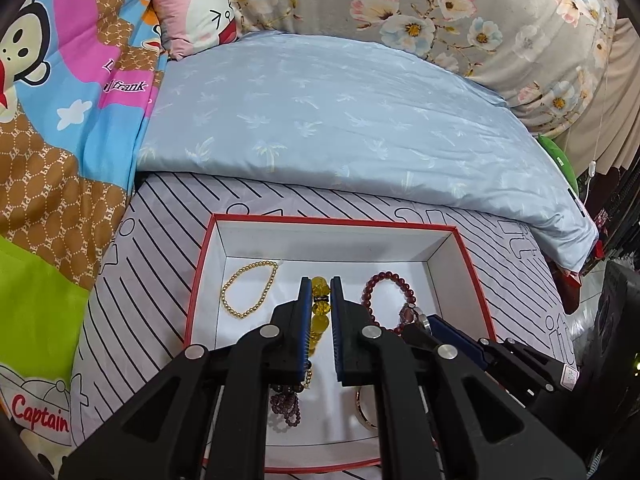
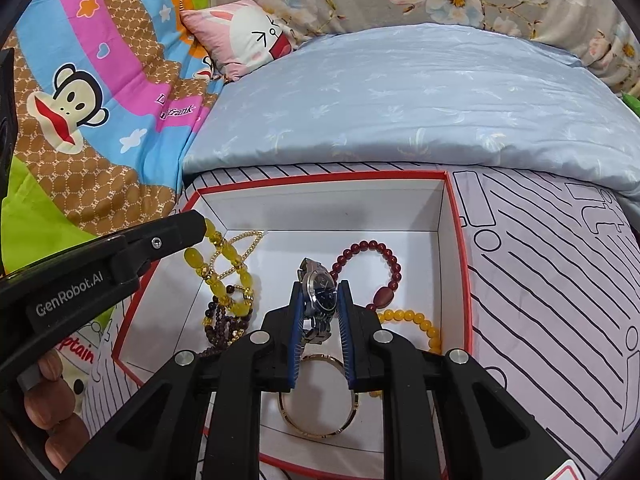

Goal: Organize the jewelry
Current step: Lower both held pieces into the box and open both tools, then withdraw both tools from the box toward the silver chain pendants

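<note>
Here, both grippers hold jewelry over the red-rimmed white box [image 2: 456,216] lying on the bed.

The left gripper [image 1: 320,292] is clamped on a yellow bead bracelet [image 1: 320,312], which dangles over the box's left side beside a thin gold bead chain [image 1: 248,288]. The right gripper [image 2: 320,300] pinches a steel wristwatch [image 2: 318,292] by its band, above a gold bangle [image 2: 316,428] on the box floor. A dark red bead bracelet [image 2: 380,264] and a small yellow bead string [image 2: 416,320] lie to the right, purple beads [image 2: 220,328] to the left.
</note>
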Available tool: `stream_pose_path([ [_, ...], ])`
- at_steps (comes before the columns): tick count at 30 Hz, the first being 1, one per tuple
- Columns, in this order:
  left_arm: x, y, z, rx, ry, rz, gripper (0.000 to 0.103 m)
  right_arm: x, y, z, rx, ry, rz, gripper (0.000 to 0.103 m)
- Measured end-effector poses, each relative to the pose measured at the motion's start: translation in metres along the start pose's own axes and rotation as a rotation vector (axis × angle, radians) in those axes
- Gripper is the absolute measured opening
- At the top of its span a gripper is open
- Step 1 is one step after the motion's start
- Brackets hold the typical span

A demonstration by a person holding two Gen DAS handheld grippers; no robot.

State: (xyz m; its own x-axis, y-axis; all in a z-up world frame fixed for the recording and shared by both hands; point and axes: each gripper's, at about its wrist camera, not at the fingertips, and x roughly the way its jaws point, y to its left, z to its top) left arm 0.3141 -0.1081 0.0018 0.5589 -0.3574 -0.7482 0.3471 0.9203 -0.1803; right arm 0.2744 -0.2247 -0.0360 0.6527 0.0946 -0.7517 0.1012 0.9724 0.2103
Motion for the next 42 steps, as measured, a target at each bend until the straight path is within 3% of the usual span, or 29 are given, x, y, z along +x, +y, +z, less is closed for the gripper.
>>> stream_pose_path([
  [11, 0.007, 0.005, 0.005, -0.009, 0.003, 0.005, 0.009, 0.007, 0.001, 0.002, -0.005, 0.002, -0.002, 0.016],
  [14, 0.009, 0.005, 0.005, -0.012, 0.0, 0.022, 0.01, 0.007, 0.002, 0.003, -0.009, -0.013, -0.013, 0.023],
  [17, 0.008, 0.008, 0.005, -0.022, -0.008, 0.03, 0.019, 0.001, 0.002, 0.003, -0.005, -0.043, -0.033, 0.046],
  [18, 0.007, 0.009, 0.005, -0.023, -0.011, 0.036, 0.024, -0.001, 0.001, 0.004, -0.001, -0.05, -0.035, 0.046],
  [27, -0.014, 0.014, -0.009, -0.034, -0.031, 0.063, 0.029, -0.027, 0.001, -0.009, 0.002, -0.068, -0.031, 0.046],
  [30, -0.024, 0.016, -0.016, -0.043, -0.037, 0.067, 0.035, -0.036, 0.003, -0.018, 0.003, -0.069, -0.03, 0.046],
  [42, -0.059, 0.015, -0.061, -0.042, -0.02, 0.073, 0.035, -0.073, 0.0, -0.065, 0.018, -0.052, -0.033, 0.046],
])
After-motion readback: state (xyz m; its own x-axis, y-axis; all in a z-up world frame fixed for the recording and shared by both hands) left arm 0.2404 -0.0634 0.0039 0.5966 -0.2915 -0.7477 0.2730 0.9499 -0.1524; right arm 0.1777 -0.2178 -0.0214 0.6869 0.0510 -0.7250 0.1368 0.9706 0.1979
